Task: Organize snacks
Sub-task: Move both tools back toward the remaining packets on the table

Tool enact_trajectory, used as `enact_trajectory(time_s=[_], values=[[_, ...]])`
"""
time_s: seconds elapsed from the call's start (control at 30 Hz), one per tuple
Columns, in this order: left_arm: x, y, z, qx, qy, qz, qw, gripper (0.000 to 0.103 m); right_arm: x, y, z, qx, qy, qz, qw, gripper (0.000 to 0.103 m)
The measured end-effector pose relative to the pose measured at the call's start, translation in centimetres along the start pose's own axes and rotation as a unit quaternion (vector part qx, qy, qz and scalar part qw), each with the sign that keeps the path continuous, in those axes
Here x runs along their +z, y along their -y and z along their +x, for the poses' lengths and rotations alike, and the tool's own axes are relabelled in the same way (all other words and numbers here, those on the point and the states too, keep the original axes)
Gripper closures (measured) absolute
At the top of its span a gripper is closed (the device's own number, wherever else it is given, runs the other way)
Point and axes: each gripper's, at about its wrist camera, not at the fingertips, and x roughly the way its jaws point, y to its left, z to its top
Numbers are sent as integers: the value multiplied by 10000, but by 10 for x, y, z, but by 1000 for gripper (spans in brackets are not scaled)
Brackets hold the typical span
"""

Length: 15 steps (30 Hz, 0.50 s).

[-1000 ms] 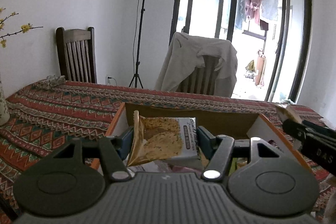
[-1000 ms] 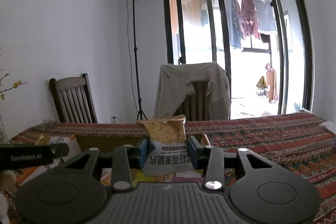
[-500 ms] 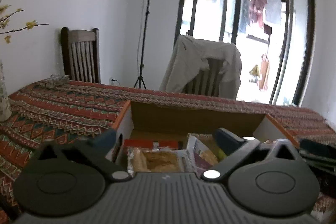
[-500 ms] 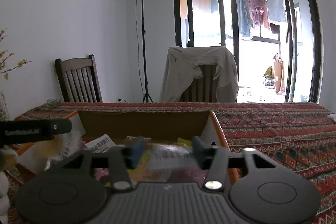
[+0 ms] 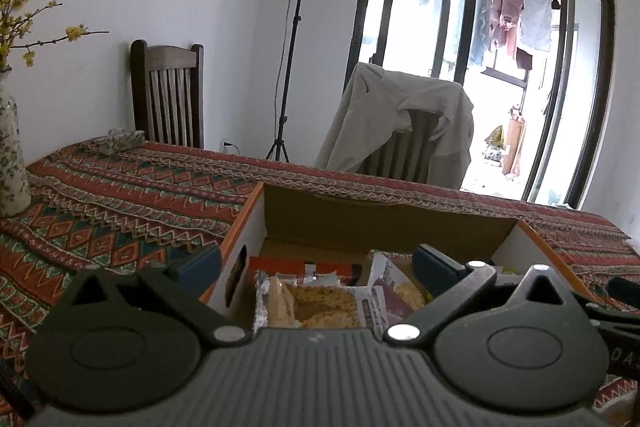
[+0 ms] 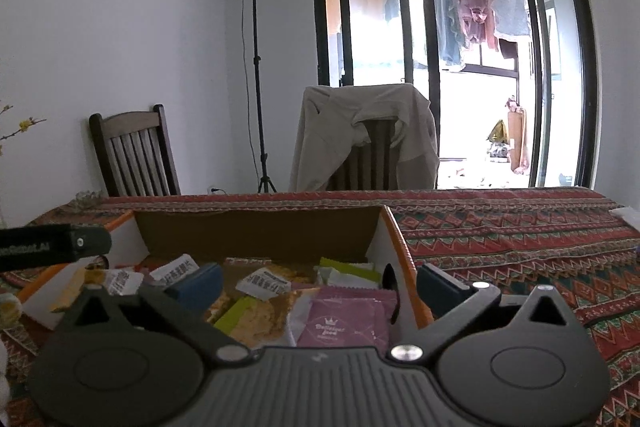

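Drop step is on. Both tools hang over the cardboard box [image 5: 384, 223] on the counter [image 5: 120, 195] w/ the striped cloth.

Left tool [image 5: 316, 263] is wide, nothing in it. A clear cracker pack [image 5: 316, 307] lies in the box right under it, not touching the pads.

Right tool [image 6: 316, 279] is opening wide, nothing pinched between its pads. Under it lie a purple snack pack [image 6: 344, 319], green packs [image 6: 348, 271] & more snacks, all in the box.

Next, I think: lift both tools up & out, then look for any snacks still outside the box. None show on the cloth here.
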Motion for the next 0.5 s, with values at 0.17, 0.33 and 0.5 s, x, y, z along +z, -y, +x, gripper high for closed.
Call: enact_trajectory(time_s=[0.17, 0.33, 0.5], values=[[2, 1, -2, 55, -6, -22, 10000, 0, 1, 2, 0, -65, -23, -15, 10000, 0], [12, 2, -12, 146, -25, -4, 9999, 0, 5, 0, -4, -74, 50, -61, 9999, 0], [22, 5, -23, 159, -183, 79, 9997, 0, 17, 0, -16, -117, 37, -48, 9999, 0]])
